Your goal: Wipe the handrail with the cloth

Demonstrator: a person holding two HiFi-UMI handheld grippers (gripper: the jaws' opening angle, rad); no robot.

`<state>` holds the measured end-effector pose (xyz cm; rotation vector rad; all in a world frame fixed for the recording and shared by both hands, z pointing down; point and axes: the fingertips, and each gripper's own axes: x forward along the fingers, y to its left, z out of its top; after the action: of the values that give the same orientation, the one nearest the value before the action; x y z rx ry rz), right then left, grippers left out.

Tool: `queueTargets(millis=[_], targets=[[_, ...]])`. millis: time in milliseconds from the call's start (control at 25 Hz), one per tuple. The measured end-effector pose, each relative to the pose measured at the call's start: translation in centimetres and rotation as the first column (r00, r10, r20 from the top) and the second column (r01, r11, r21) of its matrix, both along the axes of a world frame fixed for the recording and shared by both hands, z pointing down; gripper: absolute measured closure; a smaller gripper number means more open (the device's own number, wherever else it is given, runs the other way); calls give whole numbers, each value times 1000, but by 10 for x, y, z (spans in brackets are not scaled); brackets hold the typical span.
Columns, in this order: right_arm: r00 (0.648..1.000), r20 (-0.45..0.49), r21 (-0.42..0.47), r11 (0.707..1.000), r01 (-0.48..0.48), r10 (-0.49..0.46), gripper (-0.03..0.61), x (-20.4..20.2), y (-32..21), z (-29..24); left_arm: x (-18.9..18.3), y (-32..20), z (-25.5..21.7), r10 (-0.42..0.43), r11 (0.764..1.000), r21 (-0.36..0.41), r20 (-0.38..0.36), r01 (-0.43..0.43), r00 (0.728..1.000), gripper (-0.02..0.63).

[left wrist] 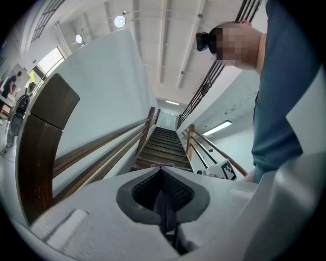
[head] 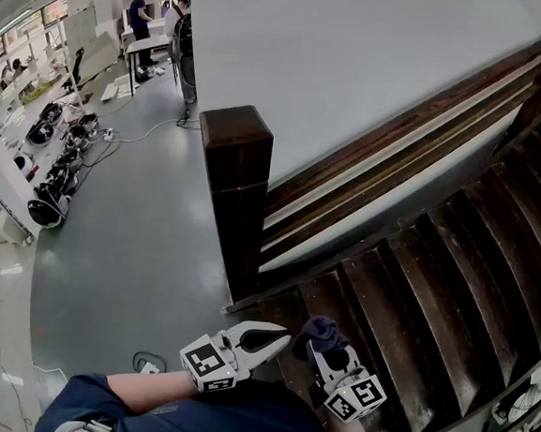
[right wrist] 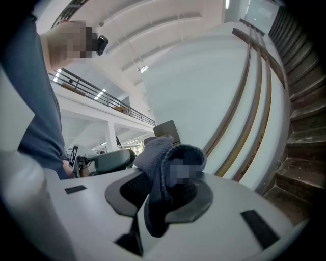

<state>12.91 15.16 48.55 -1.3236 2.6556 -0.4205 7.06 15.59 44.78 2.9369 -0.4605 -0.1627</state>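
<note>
Right hand-held gripper clamps the cloth at the foot of the stairs.
Its jaws are closed on the bunched dark cloth at the bottom centre of the head view. Just left of it, the left hand-held gripper has its jaws together, empty. The wooden handrail climbs from the dark post to the upper right, well apart from the cloth.

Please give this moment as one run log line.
left gripper: shut, empty | right gripper: shut on cloth | handrail: not yet touched
</note>
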Motion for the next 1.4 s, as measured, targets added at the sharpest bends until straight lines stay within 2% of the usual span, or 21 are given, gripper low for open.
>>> queueTargets(millis=[200, 520, 920, 1160, 1400], targets=[[1000, 3, 2, 1000, 6, -6, 477, 1, -1, -1, 3, 0, 1, -10, 1000, -24, 3, 10, 1000, 609], [1000, 14, 0, 1000, 28, -28, 477, 8, 0, -1, 12, 0, 0, -23, 1000, -6, 12, 23, 1000, 609], [994, 49, -14, 995, 103, -102, 477, 23, -15, 15, 23, -9, 11, -113, 993, -18, 38, 113, 993, 609], [992, 45, -29, 992, 122, -120, 477, 10, -39, 19, 4, -36, 13, -153, 988, -18, 39, 154, 987, 609], [996, 30, -36, 996, 81, -79, 477, -31, -98, 15, -29, -91, 9, -106, 994, 2, 2, 106, 994, 609]])
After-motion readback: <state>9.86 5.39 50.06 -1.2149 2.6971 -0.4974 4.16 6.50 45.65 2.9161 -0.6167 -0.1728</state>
